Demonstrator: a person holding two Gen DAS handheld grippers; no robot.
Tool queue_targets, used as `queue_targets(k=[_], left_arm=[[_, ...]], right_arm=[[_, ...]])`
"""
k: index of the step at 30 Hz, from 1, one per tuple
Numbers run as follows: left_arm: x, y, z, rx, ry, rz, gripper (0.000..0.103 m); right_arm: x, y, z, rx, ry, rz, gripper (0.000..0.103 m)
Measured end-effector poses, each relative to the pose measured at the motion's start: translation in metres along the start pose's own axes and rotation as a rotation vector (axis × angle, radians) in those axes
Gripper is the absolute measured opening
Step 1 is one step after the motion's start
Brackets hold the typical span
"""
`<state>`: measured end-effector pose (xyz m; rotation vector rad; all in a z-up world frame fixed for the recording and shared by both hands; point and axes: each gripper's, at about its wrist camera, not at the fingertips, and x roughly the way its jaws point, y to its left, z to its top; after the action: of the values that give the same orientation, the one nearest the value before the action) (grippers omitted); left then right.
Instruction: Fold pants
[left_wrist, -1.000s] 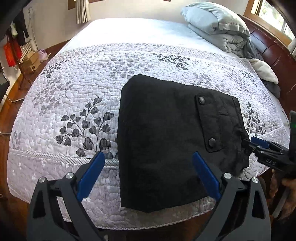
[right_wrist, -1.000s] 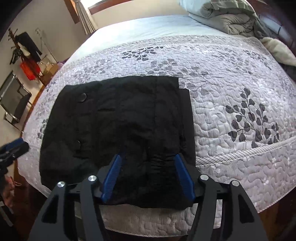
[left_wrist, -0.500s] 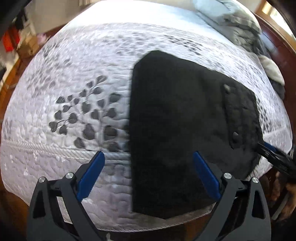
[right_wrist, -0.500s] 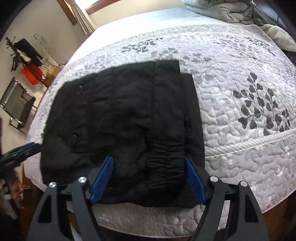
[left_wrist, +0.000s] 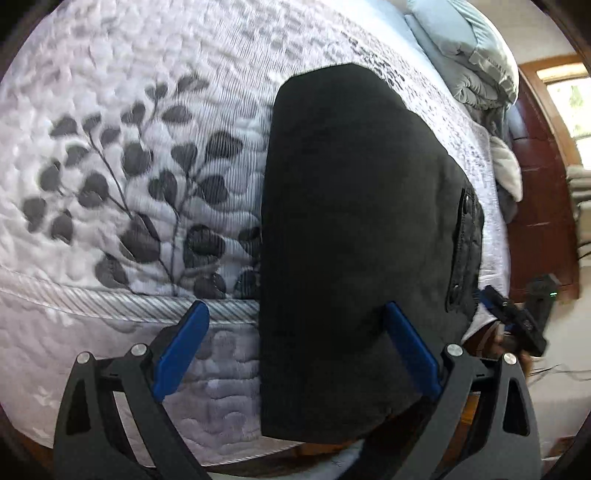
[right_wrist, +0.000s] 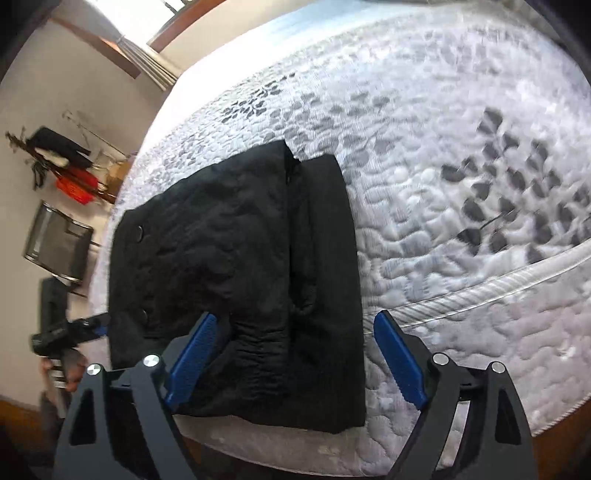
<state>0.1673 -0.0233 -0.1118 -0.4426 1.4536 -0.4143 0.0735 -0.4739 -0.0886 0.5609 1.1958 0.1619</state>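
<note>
I see the folded black pants (left_wrist: 354, 240) lying at the bed's (left_wrist: 110, 325) near edge, hanging just over it, my left gripper (left_wrist: 295, 347) spread wide above their corner (nothing between the pads). The right gripper (left_wrist: 513, 321) shows at the pants' right edge.

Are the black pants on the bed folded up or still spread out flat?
Folded. The black pants lie as a compact stacked rectangle on the quilt, with layered edges and the elastic waistband doubled at the near side.

a home bedroom: quilted leaf-print bed (left_wrist: 110, 110), folded duvet (left_wrist: 476, 55), curtained window (right_wrist: 147, 62).
</note>
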Motion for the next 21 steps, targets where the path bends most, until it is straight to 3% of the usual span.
queue_targets(k=[7, 12, 18, 21], left_arm=[[0.005, 0.014, -0.004, -0.049, 0.030, -0.072, 0.096], [0.022, 0.012, -0.008, -0.072, 0.101, -0.194, 0.096], [0.039, 0.000, -0.006, -0.075, 0.141, -0.233, 0.096], [0.045, -0.006, -0.003, -0.073, 0.149, -0.216, 0.096]], right_arm=[[0.017, -0.024, 0.005, 0.065, 0.069, 0.094, 0.090], [0.027, -0.039, 0.003, 0.127, 0.091, 0.183, 0.091], [0.023, -0.050, -0.003, 0.143, 0.097, 0.213, 0.092], [0.022, -0.054, -0.008, 0.150, 0.115, 0.250, 0.092]])
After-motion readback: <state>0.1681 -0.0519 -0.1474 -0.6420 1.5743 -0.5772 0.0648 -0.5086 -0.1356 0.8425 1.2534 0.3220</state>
